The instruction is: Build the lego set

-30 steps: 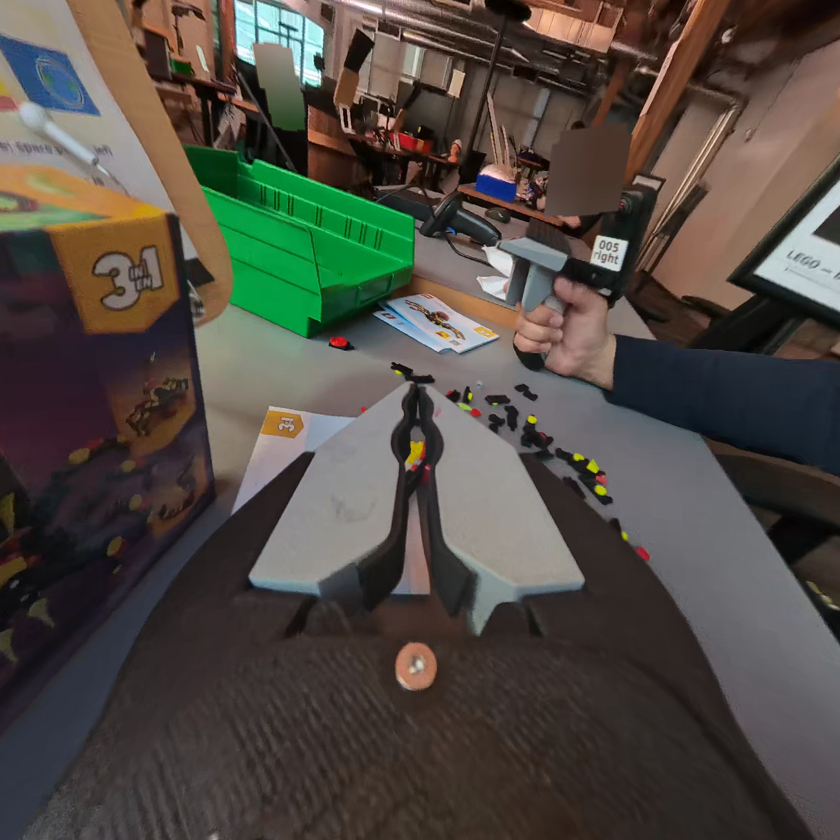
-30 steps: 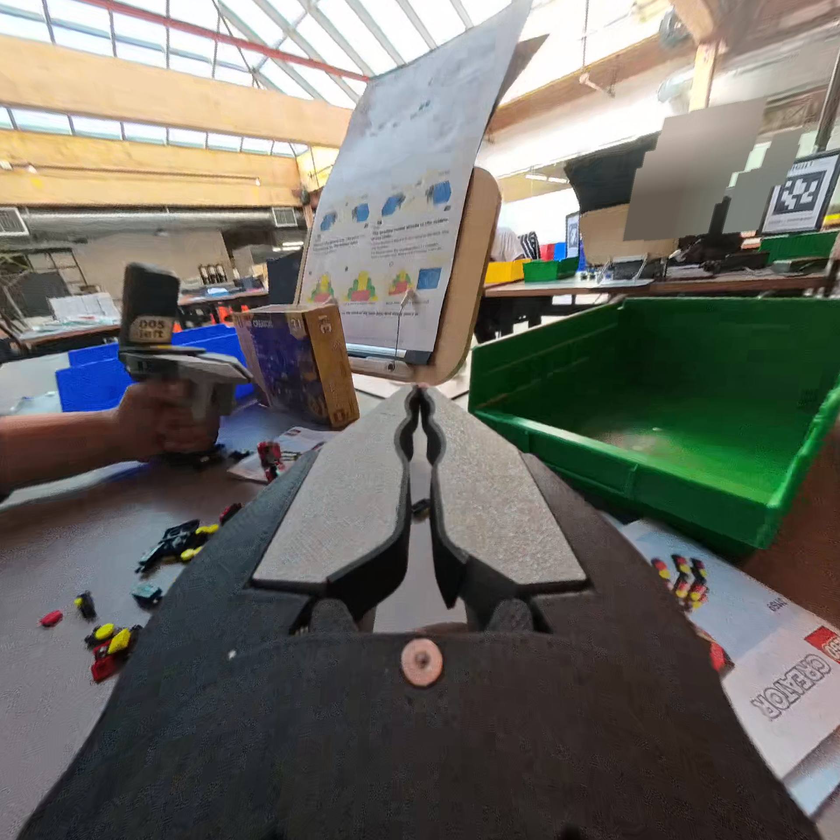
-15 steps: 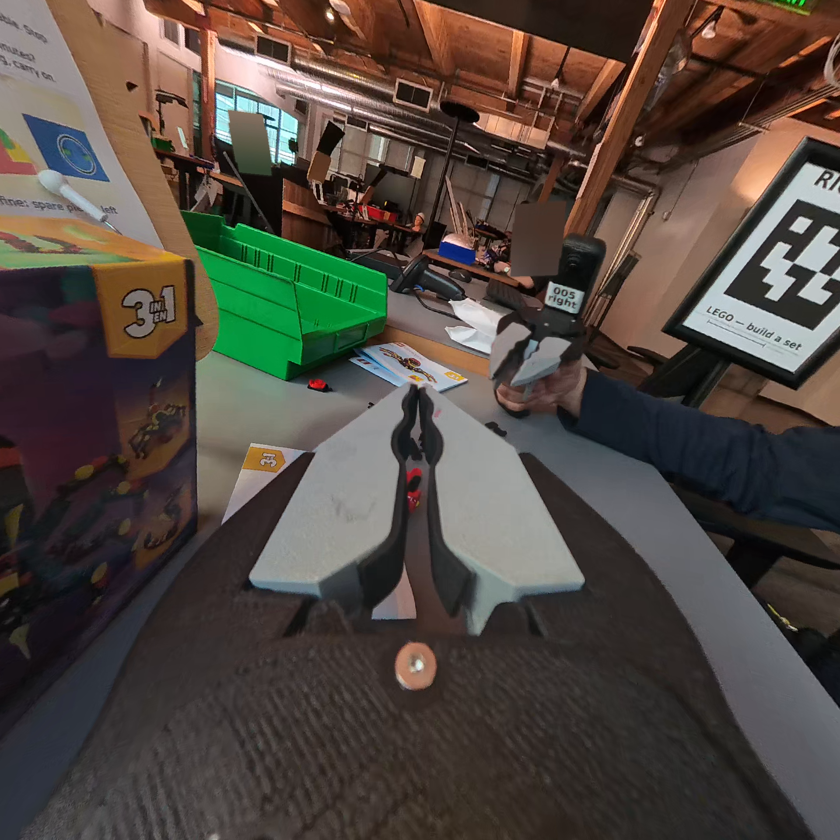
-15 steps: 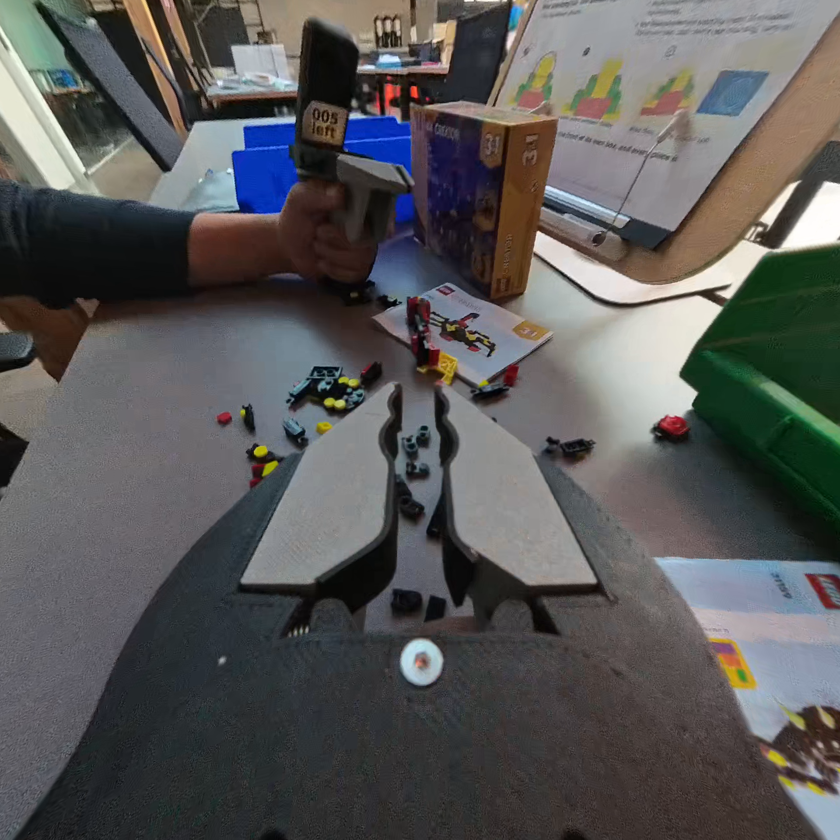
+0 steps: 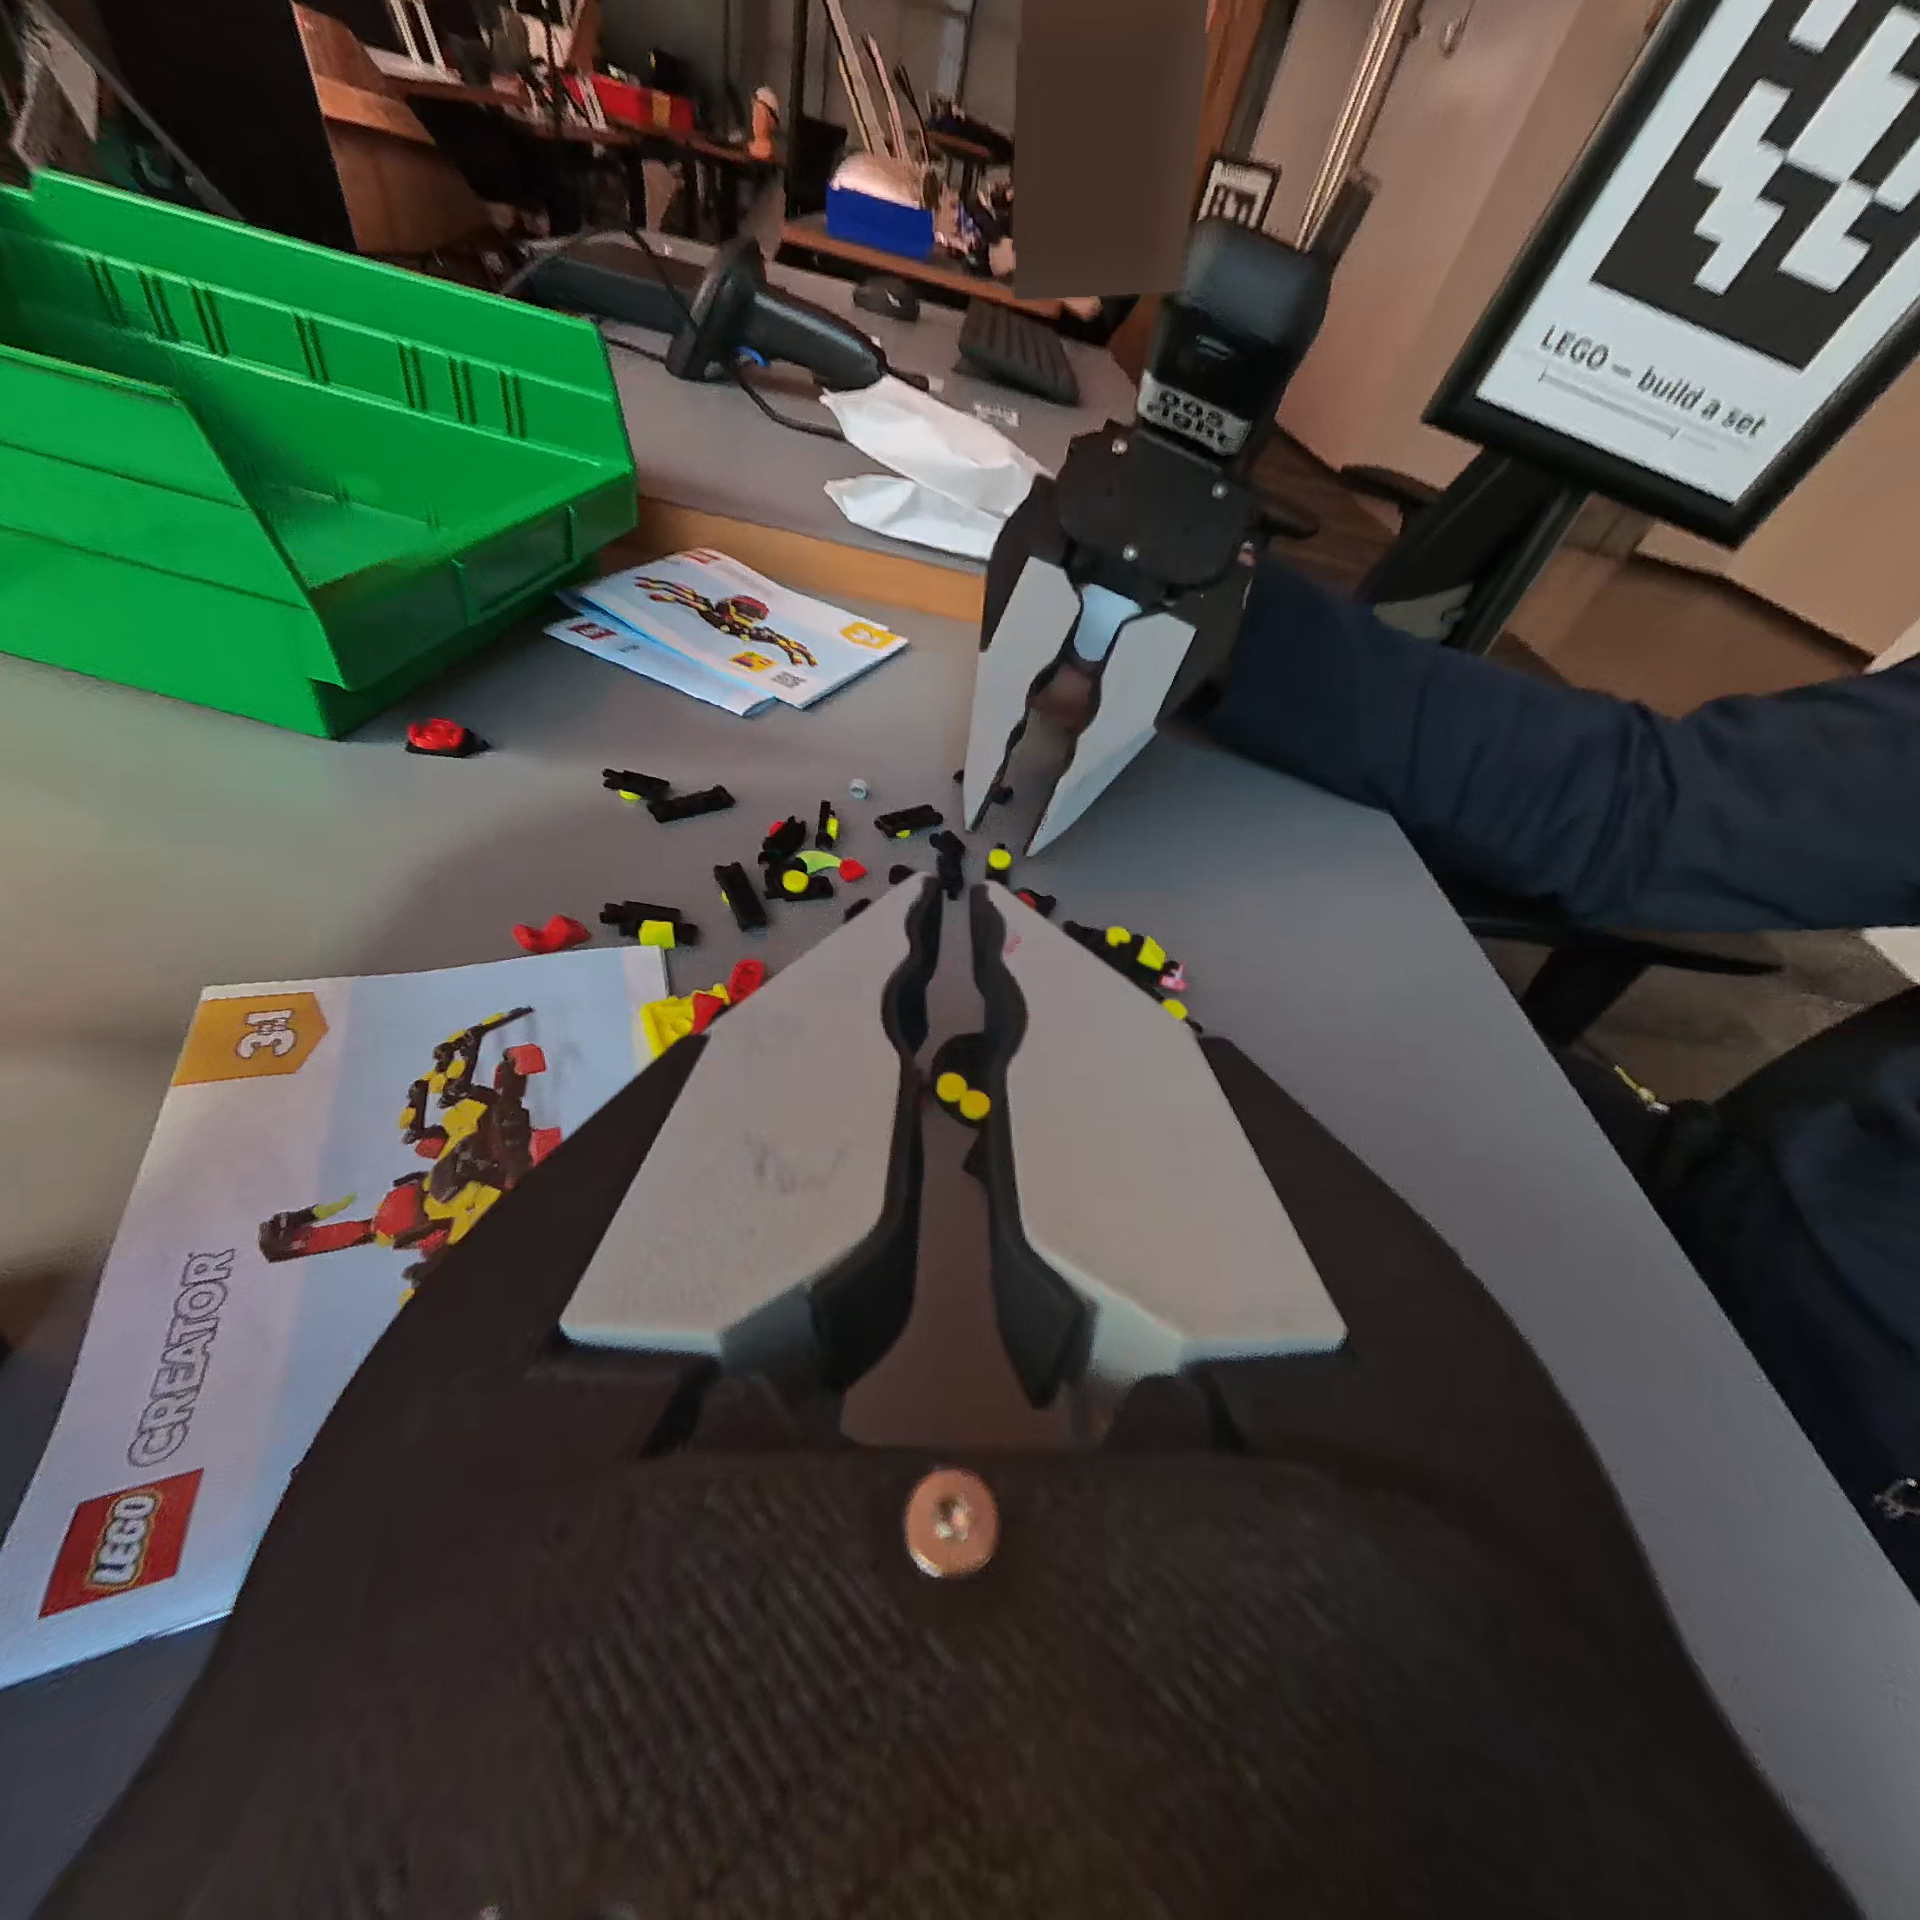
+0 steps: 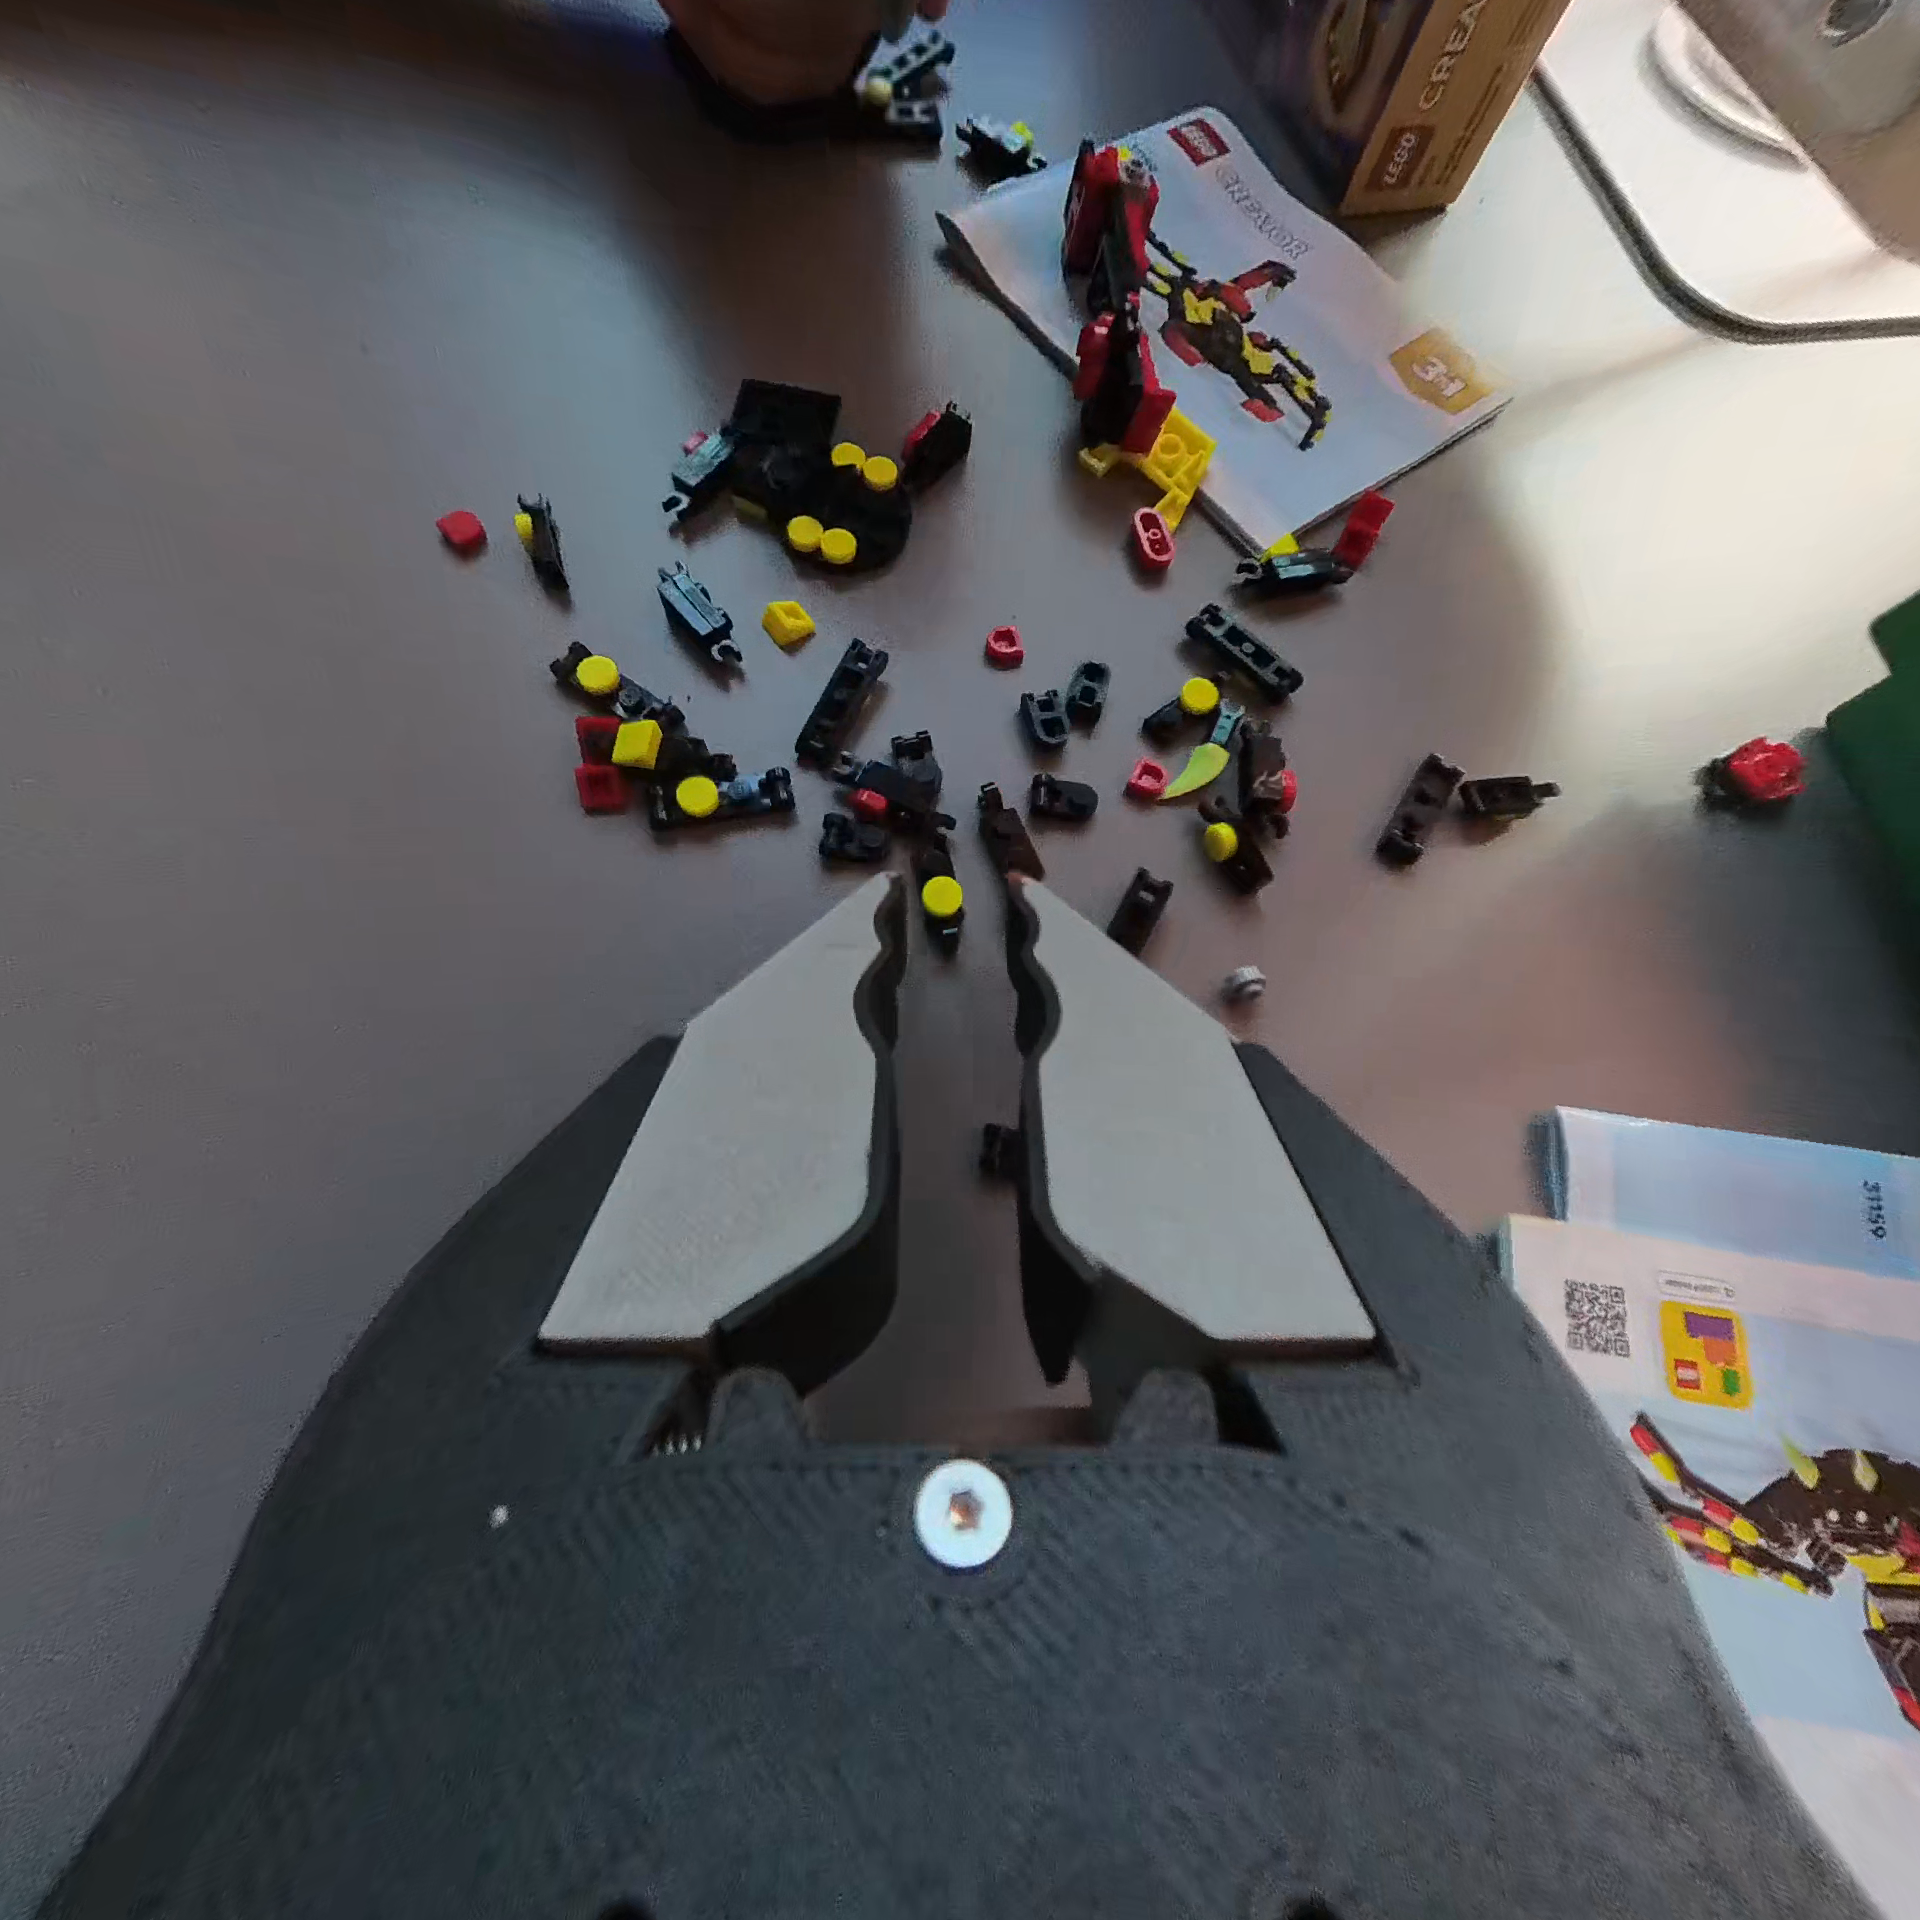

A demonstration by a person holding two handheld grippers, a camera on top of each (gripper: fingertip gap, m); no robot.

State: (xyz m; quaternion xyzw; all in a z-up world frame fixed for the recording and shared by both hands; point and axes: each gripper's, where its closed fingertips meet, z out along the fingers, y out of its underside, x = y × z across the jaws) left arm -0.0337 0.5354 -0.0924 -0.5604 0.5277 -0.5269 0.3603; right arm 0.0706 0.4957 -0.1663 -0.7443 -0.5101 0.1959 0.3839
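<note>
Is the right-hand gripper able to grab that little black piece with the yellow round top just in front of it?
Probably yes: the right gripper is open, and the black piece with the yellow stud lies between its fingertips with nothing on top.

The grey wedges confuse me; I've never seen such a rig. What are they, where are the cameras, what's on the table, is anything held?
They are the jaws of two handheld grippers, each carrying a camera. One picture looks along the left gripper, the other along the right gripper, open and empty. On the grey table lie loose Lego pieces, instruction booklets, a part-built red model and a green bin. Whether the left one grips the black piece seen in its gap is unclear.
</note>
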